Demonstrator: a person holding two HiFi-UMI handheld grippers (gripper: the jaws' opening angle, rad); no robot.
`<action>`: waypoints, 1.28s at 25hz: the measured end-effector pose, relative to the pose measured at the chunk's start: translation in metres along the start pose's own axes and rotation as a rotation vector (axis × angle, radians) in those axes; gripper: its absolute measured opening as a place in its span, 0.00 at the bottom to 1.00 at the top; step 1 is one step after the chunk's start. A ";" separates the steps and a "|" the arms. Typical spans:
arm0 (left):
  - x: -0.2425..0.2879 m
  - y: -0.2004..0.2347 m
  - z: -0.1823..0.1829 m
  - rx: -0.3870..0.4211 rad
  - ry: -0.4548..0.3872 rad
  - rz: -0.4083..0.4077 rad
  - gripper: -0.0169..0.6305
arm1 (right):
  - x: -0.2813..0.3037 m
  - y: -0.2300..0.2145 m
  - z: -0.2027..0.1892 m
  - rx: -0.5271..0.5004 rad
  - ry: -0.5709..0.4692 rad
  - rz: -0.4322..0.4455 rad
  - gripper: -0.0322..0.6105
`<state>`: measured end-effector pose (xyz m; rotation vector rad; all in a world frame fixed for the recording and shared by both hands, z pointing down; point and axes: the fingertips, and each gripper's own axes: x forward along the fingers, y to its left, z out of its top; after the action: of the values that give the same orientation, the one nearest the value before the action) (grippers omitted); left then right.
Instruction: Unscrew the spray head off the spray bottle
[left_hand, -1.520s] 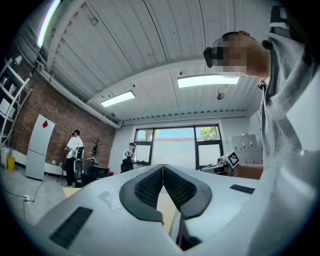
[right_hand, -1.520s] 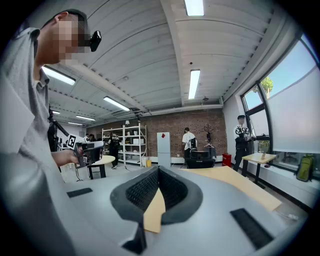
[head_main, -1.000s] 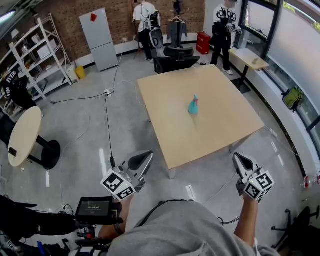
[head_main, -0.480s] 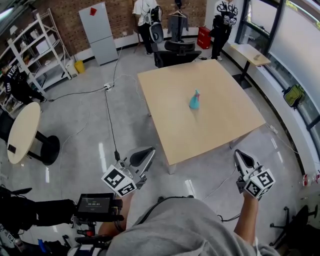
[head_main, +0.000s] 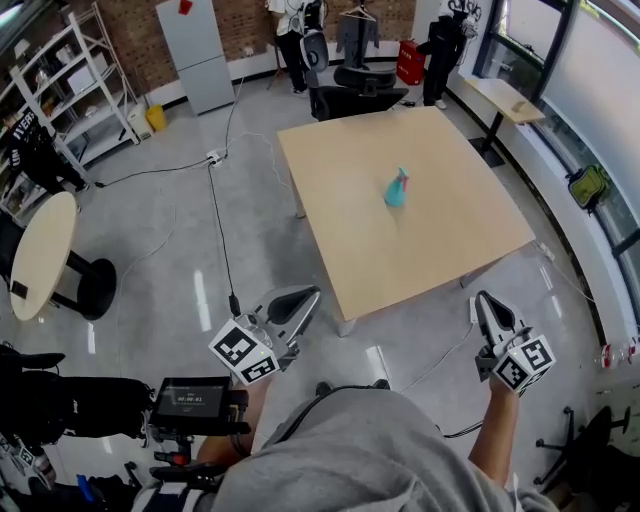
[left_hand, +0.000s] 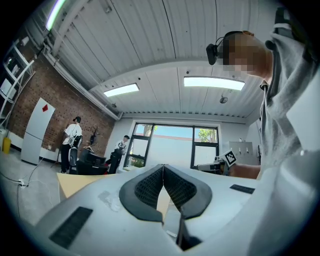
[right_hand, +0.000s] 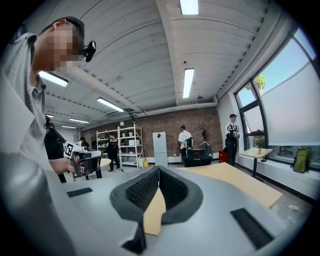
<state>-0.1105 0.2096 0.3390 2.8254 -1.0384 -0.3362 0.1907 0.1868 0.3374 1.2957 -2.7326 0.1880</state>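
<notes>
Limits of view
Spray bottle (head_main: 397, 189) on table (head_main: 440, 235) shows too small to judge whether its spray head is seated.

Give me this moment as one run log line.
stage: not started | spray bottle: on table, untouched | left gripper: shut, empty | right gripper: shut, empty | both short of table

Ahead of you a square wooden counter (head_main: 440, 240), round table (head_main: 40, 255) to your left, white shelving rack (head_main: 70, 90) beyond it, grey cabinet (head_main: 195, 50) further right, black office chair (head_main: 360, 95) behind the counter, green backpack (head_main: 588, 187) at your right.
</notes>
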 end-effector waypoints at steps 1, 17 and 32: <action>-0.005 0.006 0.000 -0.004 -0.002 -0.003 0.03 | 0.006 0.005 0.001 -0.003 0.003 -0.003 0.06; -0.004 0.030 -0.003 -0.059 -0.013 -0.013 0.03 | 0.028 0.014 0.030 -0.052 0.006 -0.005 0.06; 0.180 0.084 -0.042 -0.020 0.058 0.045 0.03 | 0.104 -0.155 0.016 0.034 0.005 0.112 0.06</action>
<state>-0.0196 0.0304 0.3642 2.7720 -1.0787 -0.2565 0.2447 0.0075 0.3478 1.1488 -2.8113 0.2477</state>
